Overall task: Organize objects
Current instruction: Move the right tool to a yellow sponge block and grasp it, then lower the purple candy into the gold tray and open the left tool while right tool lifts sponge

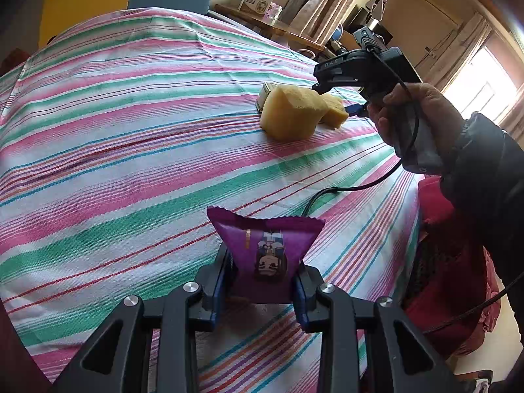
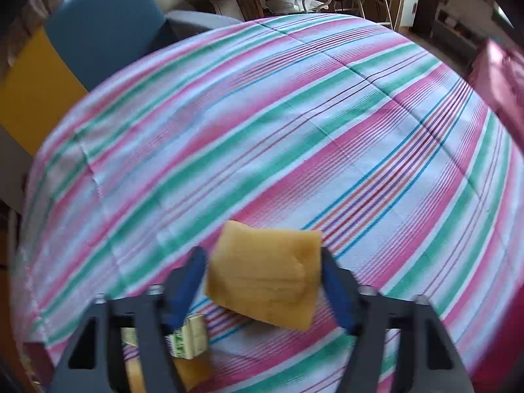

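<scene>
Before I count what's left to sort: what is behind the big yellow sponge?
Behind the yellow sponge, a small box pokes out on its left and a second sponge piece on its right. The sponge covers most of the box.
</scene>
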`<action>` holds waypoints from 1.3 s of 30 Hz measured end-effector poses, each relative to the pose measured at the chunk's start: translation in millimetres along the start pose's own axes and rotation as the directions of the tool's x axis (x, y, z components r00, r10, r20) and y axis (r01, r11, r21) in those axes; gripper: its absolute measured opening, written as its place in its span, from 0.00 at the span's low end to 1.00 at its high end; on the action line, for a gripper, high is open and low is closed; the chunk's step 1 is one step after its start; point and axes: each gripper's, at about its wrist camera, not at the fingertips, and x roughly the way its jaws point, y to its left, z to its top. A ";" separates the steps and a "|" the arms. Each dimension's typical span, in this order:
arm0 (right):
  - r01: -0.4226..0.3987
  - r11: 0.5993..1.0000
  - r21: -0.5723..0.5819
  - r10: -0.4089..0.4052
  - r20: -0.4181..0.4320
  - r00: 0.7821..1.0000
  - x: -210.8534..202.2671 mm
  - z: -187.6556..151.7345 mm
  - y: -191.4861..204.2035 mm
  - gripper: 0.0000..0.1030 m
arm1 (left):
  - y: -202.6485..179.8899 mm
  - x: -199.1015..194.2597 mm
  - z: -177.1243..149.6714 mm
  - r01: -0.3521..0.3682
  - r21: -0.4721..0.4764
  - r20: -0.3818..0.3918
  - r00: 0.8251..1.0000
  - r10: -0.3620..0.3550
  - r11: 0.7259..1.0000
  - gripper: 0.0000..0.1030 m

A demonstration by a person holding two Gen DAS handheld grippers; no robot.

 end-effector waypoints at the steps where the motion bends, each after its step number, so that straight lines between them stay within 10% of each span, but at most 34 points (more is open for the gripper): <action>1: 0.008 1.000 -0.030 -0.008 0.014 1.000 -2.3 -1.0 2.9 0.56 | -0.4 -0.2 -0.1 -0.002 0.001 0.000 1.000 0.002 1.000 0.32; 12: -0.117 0.976 -0.183 0.160 0.246 0.956 -109.4 -41.6 9.7 0.56 | -6.6 -9.6 4.2 -0.056 0.011 0.012 0.998 0.056 0.998 0.31; 21: -0.336 0.845 -0.415 0.417 0.119 0.901 -128.7 -117.1 77.0 0.56 | -15.2 -87.5 8.2 -0.120 0.005 0.168 0.979 0.117 0.993 0.31; 39: -0.178 0.773 -0.609 0.207 -0.024 0.978 -54.7 -173.5 123.2 0.54 | 33.0 -160.0 -20.1 -0.205 -0.101 0.230 0.947 0.223 0.974 0.31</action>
